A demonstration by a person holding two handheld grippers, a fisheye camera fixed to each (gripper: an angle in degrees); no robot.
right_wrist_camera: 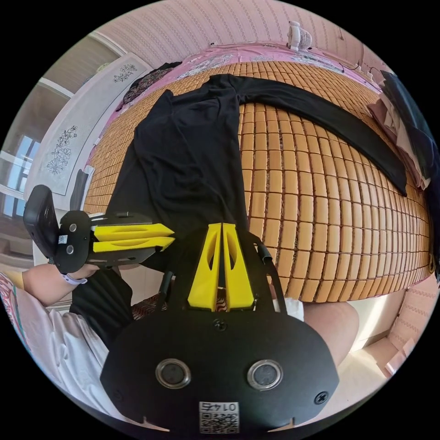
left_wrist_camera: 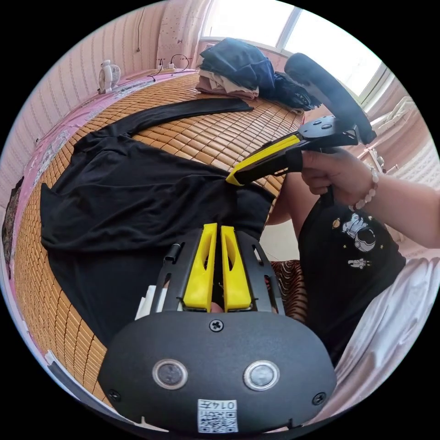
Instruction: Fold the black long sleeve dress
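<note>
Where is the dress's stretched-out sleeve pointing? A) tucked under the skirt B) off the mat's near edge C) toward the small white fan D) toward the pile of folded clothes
D: the black dress lies on the bamboo mat, and its long sleeve runs across the mat, ending close to the stacked clothes.

Left gripper (left_wrist_camera: 219,227) sits bottom center of the left gripper view, yellow jaws pretty much pressed together, just a thin slit between them. Right gripper (left_wrist_camera: 234,178) comes in from the upper right there, jaws closed too, held in a hand (left_wrist_camera: 337,172) with a bead bracelet on the wrist. In the right gripper view its jaws look closed as well, bottom center.
</note>
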